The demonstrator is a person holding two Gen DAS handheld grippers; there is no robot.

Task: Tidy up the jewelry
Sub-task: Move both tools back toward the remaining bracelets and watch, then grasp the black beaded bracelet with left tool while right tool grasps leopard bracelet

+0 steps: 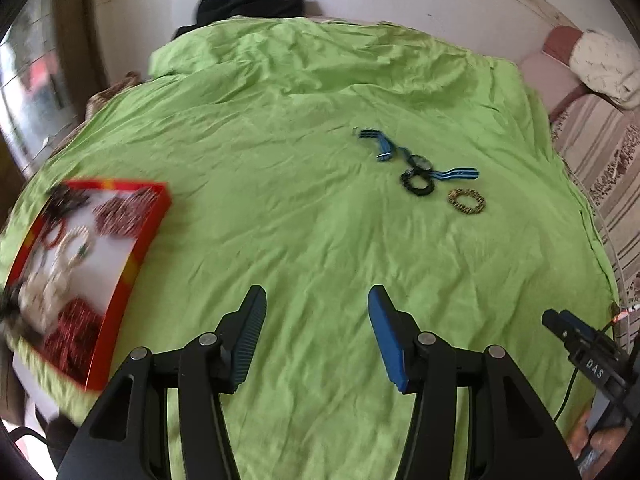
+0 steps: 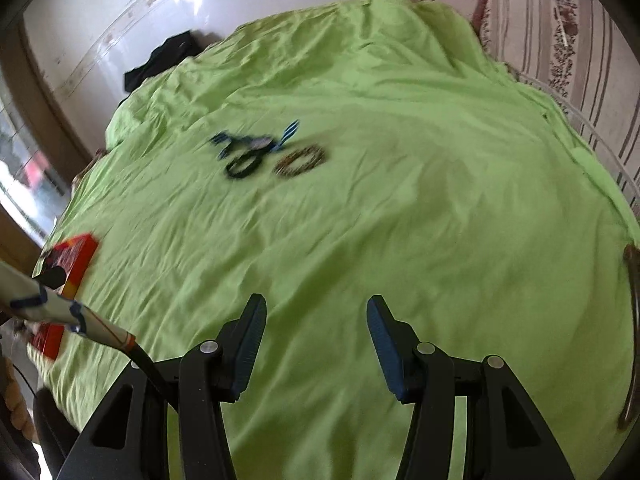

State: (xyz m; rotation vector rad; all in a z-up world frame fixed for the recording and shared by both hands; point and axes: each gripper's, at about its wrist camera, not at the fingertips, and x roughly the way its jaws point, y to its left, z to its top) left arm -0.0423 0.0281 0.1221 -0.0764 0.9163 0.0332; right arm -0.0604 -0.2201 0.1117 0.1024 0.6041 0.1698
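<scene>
A red box (image 1: pixel 132 264) with a white floor lies on the green sheet at the left and holds several bracelets, red, white and dark. Loose on the sheet farther off lie a blue striped band (image 1: pixel 382 148), a black ring bracelet (image 1: pixel 418 184) and a gold bracelet (image 1: pixel 466 202). My left gripper (image 1: pixel 316 300) is open and empty, above bare sheet, right of the box. My right gripper (image 2: pixel 316 308) is open and empty, well short of the black bracelet (image 2: pixel 244 166) and the gold bracelet (image 2: pixel 300 162). The box's corner (image 2: pixel 76 258) shows at the left.
The green sheet (image 1: pixel 280 160) covers the bed. A dark cloth (image 1: pixel 248 4) lies at the far edge by the white wall. A striped sofa (image 2: pixel 560 40) stands to the right. The other gripper's body (image 1: pixel 588 352) is at the right edge.
</scene>
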